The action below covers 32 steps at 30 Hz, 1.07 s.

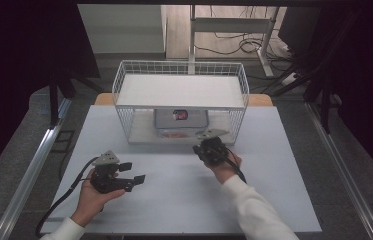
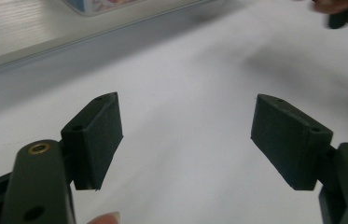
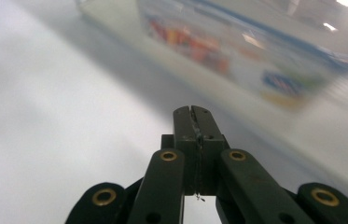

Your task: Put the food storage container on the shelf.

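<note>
A white wire rack (image 1: pixel 180 75) with two shelves stands at the back of the white table (image 1: pixel 179 200). On its lower shelf lies a flat box (image 1: pixel 180 120) with colourful print, blurred in the right gripper view (image 3: pixel 237 51). My right gripper (image 1: pixel 213 140) hovers just in front of the rack's lower shelf, its jaws pressed together with nothing between them (image 3: pixel 193 114). My left gripper (image 1: pixel 133 172) rests low over the table at the front left, jaws wide apart and empty (image 2: pixel 185 135).
The rack's upper shelf (image 1: pixel 179 90) is a bare white panel. Black curtains hang on both sides, and metal rails (image 1: pixel 34 170) run along the table's flanks. A desk frame with cables (image 1: pixel 244 45) stands on the floor beyond.
</note>
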{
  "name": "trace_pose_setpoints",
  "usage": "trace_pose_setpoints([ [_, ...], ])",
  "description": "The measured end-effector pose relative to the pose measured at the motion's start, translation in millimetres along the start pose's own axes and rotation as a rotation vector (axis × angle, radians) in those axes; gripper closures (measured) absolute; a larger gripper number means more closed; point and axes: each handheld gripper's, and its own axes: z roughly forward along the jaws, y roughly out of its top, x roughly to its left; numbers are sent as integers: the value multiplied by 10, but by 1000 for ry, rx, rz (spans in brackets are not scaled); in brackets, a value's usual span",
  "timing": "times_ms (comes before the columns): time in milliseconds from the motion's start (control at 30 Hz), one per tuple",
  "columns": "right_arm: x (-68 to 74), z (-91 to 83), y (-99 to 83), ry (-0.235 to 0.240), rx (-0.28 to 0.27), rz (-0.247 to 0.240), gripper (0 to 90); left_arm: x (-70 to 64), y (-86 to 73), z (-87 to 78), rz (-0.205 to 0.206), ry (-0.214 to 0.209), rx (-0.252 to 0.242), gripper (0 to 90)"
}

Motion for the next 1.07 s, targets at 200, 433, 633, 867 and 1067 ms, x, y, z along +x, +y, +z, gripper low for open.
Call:
trace_pose_setpoints([
  [200,-76,-548,-390,20,-36,30,887,-15,-21,8,4,14,10,247],
  [433,-238,-1088,-838,13,-50,74,887,-36,-41,36,13,38,22,246],
  [633,-287,-1201,-1017,6,-36,72,835,-47,-54,60,18,38,32,245],
  [867,-270,-1183,-1012,3,-64,74,275,-49,-51,40,19,43,23,244],
  [1067,-285,-1175,-1015,8,-62,76,197,-42,-43,34,14,45,18,244],
])
